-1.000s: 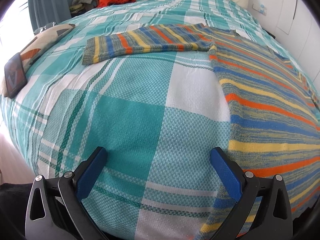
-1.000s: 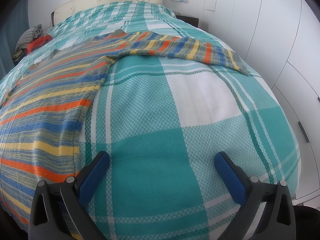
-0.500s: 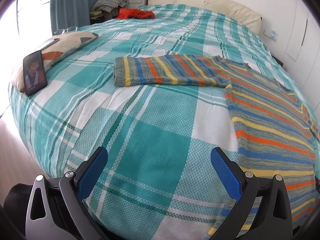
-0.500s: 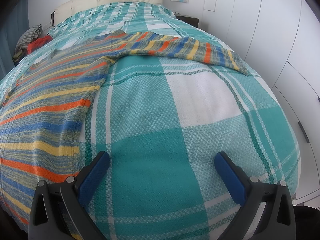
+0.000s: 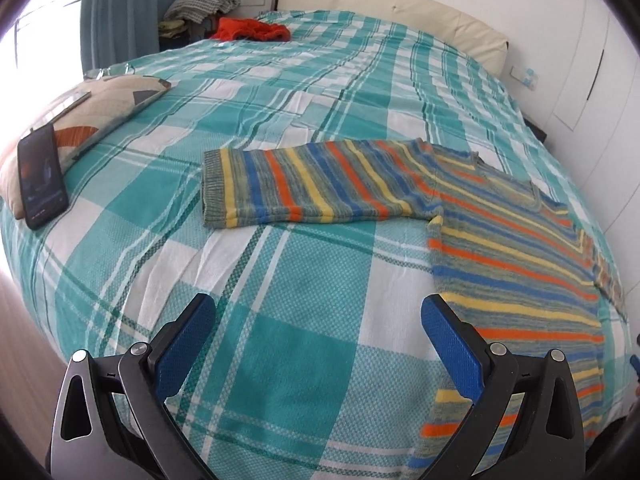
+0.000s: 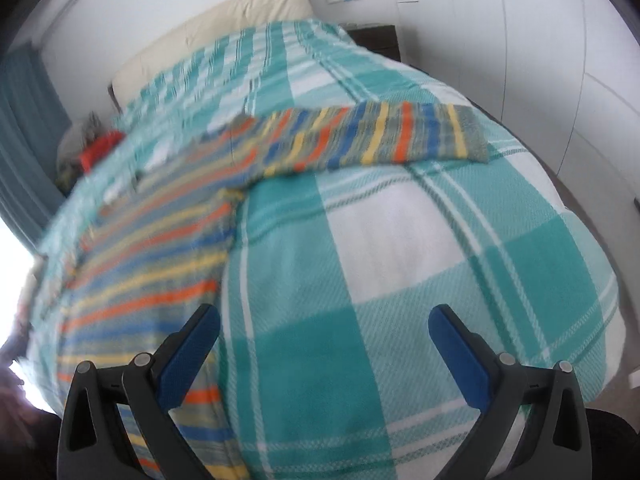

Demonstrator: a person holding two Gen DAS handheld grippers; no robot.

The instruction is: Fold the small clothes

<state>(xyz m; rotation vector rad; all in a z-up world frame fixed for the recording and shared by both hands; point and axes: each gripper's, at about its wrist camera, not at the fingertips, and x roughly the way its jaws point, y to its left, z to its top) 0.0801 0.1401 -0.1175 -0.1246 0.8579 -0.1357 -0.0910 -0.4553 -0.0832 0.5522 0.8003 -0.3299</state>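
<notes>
A striped knit sweater (image 5: pixel 512 248) in orange, blue, yellow and grey lies flat on the teal plaid bedspread (image 5: pixel 280 288), with its left sleeve (image 5: pixel 304 184) stretched out sideways. My left gripper (image 5: pixel 318 320) is open and empty, raised above the bed's near edge, left of the sweater body. In the right wrist view the sweater body (image 6: pixel 148 280) is on the left and its right sleeve (image 6: pixel 372 140) reaches across the bed. My right gripper (image 6: pixel 324 332) is open and empty above bare bedspread (image 6: pixel 420 260), right of the sweater. This view is blurred.
A phone (image 5: pixel 42 176) leans on a patterned cushion (image 5: pixel 92 116) at the bed's left edge. A red garment (image 5: pixel 252 29) and folded clothes (image 5: pixel 204 2) lie near the headboard (image 5: pixel 392 4). White wardrobe doors (image 6: pixel 560 60) stand to the right.
The left gripper has risen and pulled back, so more of the bed and sleeve shows. The right gripper has started to lift and tilt, which blurs its view. Both stay open.
</notes>
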